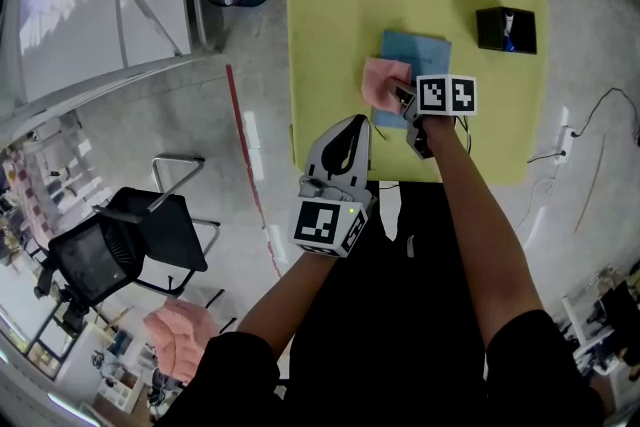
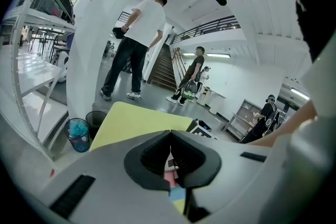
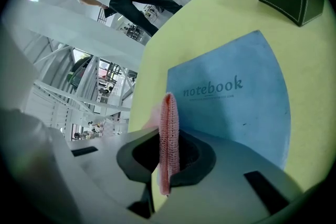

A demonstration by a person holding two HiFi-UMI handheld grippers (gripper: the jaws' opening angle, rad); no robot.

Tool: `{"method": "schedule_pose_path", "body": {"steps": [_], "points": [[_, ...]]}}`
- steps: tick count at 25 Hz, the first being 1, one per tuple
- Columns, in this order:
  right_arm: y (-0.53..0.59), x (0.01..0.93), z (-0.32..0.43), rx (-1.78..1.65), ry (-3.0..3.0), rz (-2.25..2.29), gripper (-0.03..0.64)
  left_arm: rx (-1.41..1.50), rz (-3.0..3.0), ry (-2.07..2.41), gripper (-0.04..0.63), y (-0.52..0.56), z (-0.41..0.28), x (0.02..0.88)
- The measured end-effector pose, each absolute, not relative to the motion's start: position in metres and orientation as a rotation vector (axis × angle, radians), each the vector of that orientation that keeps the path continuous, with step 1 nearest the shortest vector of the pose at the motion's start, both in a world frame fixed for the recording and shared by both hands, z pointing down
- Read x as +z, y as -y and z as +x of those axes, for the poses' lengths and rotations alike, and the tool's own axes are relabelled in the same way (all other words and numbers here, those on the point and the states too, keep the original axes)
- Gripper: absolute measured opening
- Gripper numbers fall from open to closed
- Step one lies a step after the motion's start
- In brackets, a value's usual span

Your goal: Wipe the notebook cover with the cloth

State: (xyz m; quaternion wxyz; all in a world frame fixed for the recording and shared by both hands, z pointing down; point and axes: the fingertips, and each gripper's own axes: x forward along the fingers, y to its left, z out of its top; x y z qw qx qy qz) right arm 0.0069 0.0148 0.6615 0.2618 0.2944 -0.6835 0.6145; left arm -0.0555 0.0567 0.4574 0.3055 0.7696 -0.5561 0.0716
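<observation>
Low and left of centre in the head view, the left gripper (image 1: 352, 127) hovers by the near edge of the yellow bench (image 1: 330, 5). Its fingers (image 2: 149, 157) are pressed together on nothing. To its right, the pink cloth (image 1: 383, 80) overlaps the left edge of the blue notebook (image 1: 425, 50), which lies flat mid-bench. Whether the cloth presses on the cover I cannot tell. The right gripper (image 1: 402, 96) has its fingers (image 3: 197, 157) clamped on a folded edge of the cloth. A black box (image 1: 505, 28) stands at the upper right, well apart.

The step in hand looks like the wipe itself. To do it well, lay the cloth flat on the cover, then draw it rightward in even, overlapping strokes under light pressure. The free left gripper could pin a corner if the notebook slides.
</observation>
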Motion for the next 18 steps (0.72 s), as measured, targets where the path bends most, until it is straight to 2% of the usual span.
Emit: {"method": "schedule_pose_path", "body": {"steps": [18], "points": [[-0.018, 0.665, 0.03, 1.68, 1.829, 0.749, 0.038, 0.246, 2.049, 1.545, 0.015, -0.045, -0.033, 0.45]]}}
